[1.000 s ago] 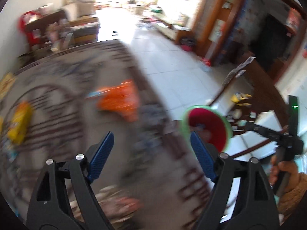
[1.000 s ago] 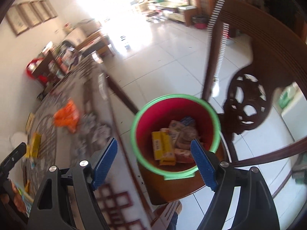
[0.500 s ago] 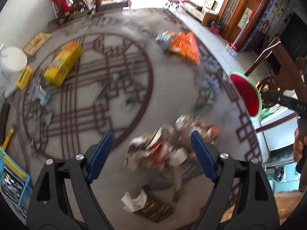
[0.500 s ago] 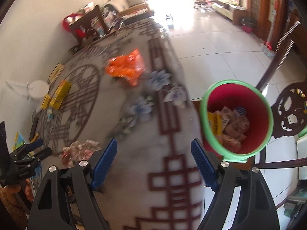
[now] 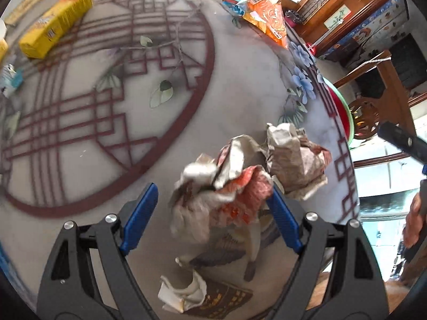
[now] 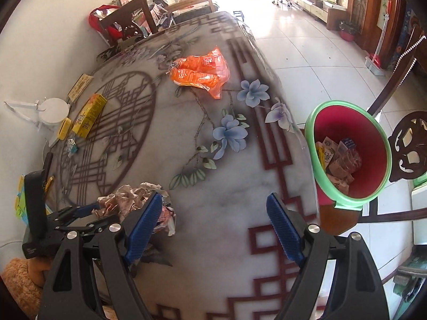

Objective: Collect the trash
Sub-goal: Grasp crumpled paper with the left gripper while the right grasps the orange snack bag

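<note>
both claws gape — wrappers (image 5: 229, 186) between.

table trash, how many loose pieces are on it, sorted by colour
Orange crinkled snack wrappers: 1 bunch
Yellow cardboard box: 1
Small yellow flat box: 1
Crumpled white-and-red paper wrappers: 1 heap, pieces within not separable
Brown torn wrapper: 1
Small pale blue crumpled scrap: 1
Total: 6 groups
</note>
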{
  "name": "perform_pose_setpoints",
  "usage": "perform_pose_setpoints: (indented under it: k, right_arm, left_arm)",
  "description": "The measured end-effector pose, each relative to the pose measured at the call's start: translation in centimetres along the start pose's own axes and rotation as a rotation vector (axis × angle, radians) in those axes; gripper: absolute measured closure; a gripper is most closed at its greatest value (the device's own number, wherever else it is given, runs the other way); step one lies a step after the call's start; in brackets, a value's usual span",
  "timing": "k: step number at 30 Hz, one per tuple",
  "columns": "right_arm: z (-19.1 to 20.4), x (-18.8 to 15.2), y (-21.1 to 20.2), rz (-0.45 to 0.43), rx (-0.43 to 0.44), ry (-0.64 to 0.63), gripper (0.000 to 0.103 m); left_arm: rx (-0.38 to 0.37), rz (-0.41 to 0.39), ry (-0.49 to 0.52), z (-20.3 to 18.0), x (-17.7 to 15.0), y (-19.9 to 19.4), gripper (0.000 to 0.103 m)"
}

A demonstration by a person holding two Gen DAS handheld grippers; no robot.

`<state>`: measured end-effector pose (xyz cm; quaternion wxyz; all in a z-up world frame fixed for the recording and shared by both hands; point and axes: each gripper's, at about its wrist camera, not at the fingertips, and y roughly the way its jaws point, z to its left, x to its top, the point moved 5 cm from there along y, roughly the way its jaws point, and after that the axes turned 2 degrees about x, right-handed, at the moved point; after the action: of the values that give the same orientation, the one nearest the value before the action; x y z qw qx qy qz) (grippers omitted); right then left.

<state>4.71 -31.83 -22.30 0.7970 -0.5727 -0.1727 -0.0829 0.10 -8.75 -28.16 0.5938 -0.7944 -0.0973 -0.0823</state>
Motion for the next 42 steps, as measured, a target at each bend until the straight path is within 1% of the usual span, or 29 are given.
perform_pose_setpoints:
  k: [1, 3, 4, 5, 6, 9, 13, 15, 18, 20, 23, 25, 26, 27, 28, 29, 31, 33, 34, 35, 36, 38, 42]
  right_arm:
    - [0.1, 0.1, 0.1, 0.000, -0.003, 0.005, 0.025]
    - [0.3, 0.4, 0.4, 0.001, -0.009, 0.019, 0.025]
    - [0.4, 0.5, 0.5, 0.001, -0.010, 0.023, 0.025]
    - [0.6, 0.8, 0.7, 0.001, -0.011, 0.024, 0.025]
    - [0.7, 1.2, 0.9, 0.001, -0.013, 0.022, 0.025]
    - [1.1, 3.0, 1.9, -0.001, -0.030, 0.009, 0.025]
    - [1.5, 6.5, 3.6, -0.002, -0.080, -0.038, 0.025]
    - [1.8, 8.6, 4.8, -0.001, -0.094, -0.067, 0.025]
    - [2.8, 12.2, 7.5, 0.019, -0.078, -0.097, 0.025]
    - [3.5, 14.1, 8.9, 0.016, -0.079, -0.124, 0.025]
    - [4.5, 16.8, 11.0, 0.006, -0.103, -0.181, 0.025]
    - [4.9, 18.1, 12.6, 0.016, -0.118, -0.208, 0.025]
    - [5.0, 18.5, 13.4, 0.025, -0.128, -0.219, 0.025]
    - [4.9, 18.9, 14.4, 0.037, -0.139, -0.228, 0.025]
    - [4.9, 19.1, 15.0, 0.047, -0.145, -0.231, 0.025]
    - [4.8, 19.2, 15.8, 0.062, -0.146, -0.232, 0.025]
    - [4.2, 19.2, 17.3, 0.109, -0.143, -0.213, 0.036]
    - [4.0, 19.3, 17.3, 0.090, -0.129, -0.206, 0.040]
    - [4.0, 19.4, 17.0, 0.078, -0.121, -0.211, 0.044]
    - [4.0, 19.4, 16.6, 0.070, -0.116, -0.215, 0.051]
    - [3.9, 19.4, 16.1, 0.063, -0.103, -0.210, 0.054]
    - [3.8, 19.2, 14.9, 0.050, -0.068, -0.189, 0.055]
    - [4.1, 18.0, 12.1, 0.020, -0.013, -0.165, 0.055]
  left_arm:
    - [-0.011, 0.001, 0.004, 0.0, 0.2, 0.1, 0.029]
    - [-0.034, 0.001, 0.021, 0.0, 0.7, 0.3, 0.055]
    - [-0.047, 0.000, 0.023, 0.0, 0.9, 0.3, 0.061]
    - [-0.054, -0.005, 0.028, 0.1, 1.2, 0.2, 0.072]
    - [-0.040, -0.015, 0.034, 0.3, 1.6, -0.1, 0.075]
    - [-0.008, -0.065, 0.020, 1.7, 2.7, -1.5, 0.077]
    - [0.032, -0.122, 0.007, 3.9, 4.3, -2.8, 0.077]
    - [0.026, -0.129, -0.012, 4.8, 5.0, -2.9, 0.077]
    - [0.026, -0.137, -0.037, 5.5, 5.6, -2.6, 0.077]
    - [0.022, -0.135, -0.060, 5.9, 5.7, -2.3, 0.077]
    - [0.017, -0.130, -0.098, 6.2, 5.5, -1.7, 0.073]
    - [0.014, -0.132, -0.121, 6.5, 5.5, -1.5, 0.068]
    - [0.011, -0.137, -0.137, 6.7, 5.5, -1.5, 0.064]
    - [0.006, -0.139, -0.152, 6.8, 5.5, -1.5, 0.056]
    - [0.003, -0.139, -0.164, 7.0, 5.5, -1.4, 0.050]
    - [0.000, -0.137, -0.175, 7.1, 5.5, -1.3, 0.039]
    - [-0.010, -0.123, -0.193, 7.1, 5.5, -0.9, 0.038]
    - [-0.014, -0.111, -0.196, 6.9, 5.4, -0.7, 0.037]
    - [-0.012, -0.108, -0.193, 6.8, 5.4, -0.5, 0.036]
    - [-0.010, -0.104, -0.189, 6.7, 5.4, -0.4, 0.036]
    - [-0.008, -0.098, -0.182, 6.5, 5.5, -0.3, 0.036]
    - [-0.010, -0.092, -0.174, 6.3, 5.5, -0.3, 0.036]
    - [-0.023, -0.120, -0.153, 6.1, 5.7, -1.2, 0.036]
